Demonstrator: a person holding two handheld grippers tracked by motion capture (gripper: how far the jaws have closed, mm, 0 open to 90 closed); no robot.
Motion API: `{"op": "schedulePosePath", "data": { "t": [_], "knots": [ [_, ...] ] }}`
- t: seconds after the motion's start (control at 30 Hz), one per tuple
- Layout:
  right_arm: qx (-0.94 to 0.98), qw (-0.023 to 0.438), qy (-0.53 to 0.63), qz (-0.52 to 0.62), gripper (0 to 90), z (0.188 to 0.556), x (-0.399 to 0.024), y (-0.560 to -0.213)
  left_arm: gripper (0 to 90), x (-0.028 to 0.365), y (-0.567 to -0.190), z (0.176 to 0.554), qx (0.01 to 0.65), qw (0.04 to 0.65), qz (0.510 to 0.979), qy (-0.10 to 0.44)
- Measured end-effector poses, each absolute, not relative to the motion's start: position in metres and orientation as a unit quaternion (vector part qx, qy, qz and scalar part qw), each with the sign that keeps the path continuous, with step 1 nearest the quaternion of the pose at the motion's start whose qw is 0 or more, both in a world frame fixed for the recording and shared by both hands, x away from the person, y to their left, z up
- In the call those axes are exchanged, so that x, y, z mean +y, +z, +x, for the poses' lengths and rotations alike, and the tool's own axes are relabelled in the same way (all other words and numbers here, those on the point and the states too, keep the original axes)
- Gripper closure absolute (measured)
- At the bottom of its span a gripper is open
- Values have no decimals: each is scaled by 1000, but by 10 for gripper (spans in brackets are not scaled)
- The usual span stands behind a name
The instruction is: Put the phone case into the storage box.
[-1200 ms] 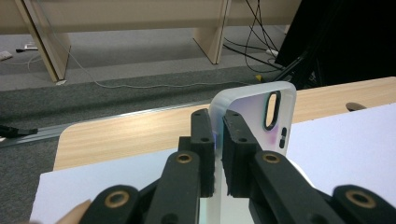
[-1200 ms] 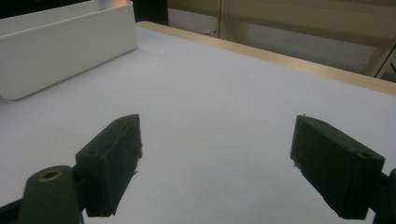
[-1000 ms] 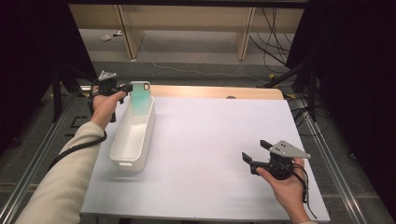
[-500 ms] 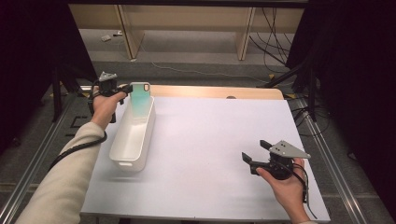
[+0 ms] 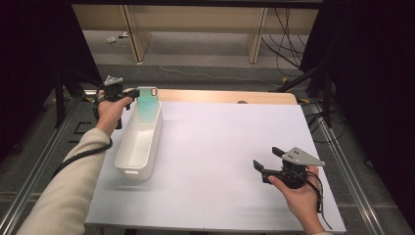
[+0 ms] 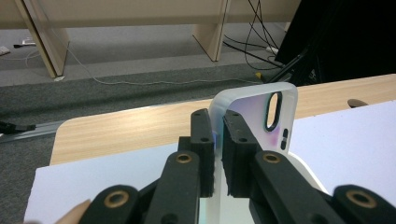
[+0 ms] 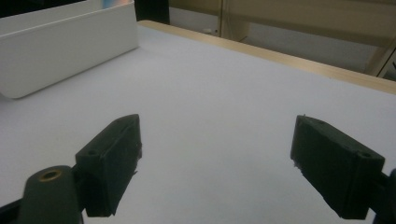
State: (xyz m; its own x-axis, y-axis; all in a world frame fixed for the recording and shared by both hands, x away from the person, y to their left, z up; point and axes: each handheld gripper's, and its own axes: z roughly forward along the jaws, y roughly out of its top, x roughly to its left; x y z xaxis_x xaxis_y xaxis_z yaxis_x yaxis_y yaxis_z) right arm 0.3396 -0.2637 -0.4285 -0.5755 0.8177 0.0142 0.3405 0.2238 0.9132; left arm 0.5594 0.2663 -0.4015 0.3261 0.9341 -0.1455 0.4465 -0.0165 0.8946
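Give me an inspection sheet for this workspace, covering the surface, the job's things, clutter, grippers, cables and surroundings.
Surface: white board on a wooden table, whose far edge shows.
Job's things: long white bin at the left; phone case held upright over its far end.
Clutter: nothing seen on the board.
Grippers: left gripper shut on the phone case's edge; right gripper open, low over bare board, holding nothing.
Cables: black cable trails along the left sleeve; loose cables on the floor beyond.
Surroundings: grey floor, wooden legs behind, dark curtains on both sides.
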Motion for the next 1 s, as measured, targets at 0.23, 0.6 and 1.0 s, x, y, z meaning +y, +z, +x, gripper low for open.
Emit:
{"op": "schedulePosePath", "data": {
  "t": [0.23, 0.6, 1.0],
  "knots": [
    [743, 245, 486, 389, 176, 340, -264, -429, 832, 267, -404, 560, 521, 471, 664, 256],
    [744, 240, 485, 393, 176, 339, -263, -428, 831, 267, -407, 560, 522, 468, 666, 256],
    [743, 240, 486, 393, 177, 339, -263, -429, 830, 268, -410, 560, 524, 469, 665, 253]
  ]
}}
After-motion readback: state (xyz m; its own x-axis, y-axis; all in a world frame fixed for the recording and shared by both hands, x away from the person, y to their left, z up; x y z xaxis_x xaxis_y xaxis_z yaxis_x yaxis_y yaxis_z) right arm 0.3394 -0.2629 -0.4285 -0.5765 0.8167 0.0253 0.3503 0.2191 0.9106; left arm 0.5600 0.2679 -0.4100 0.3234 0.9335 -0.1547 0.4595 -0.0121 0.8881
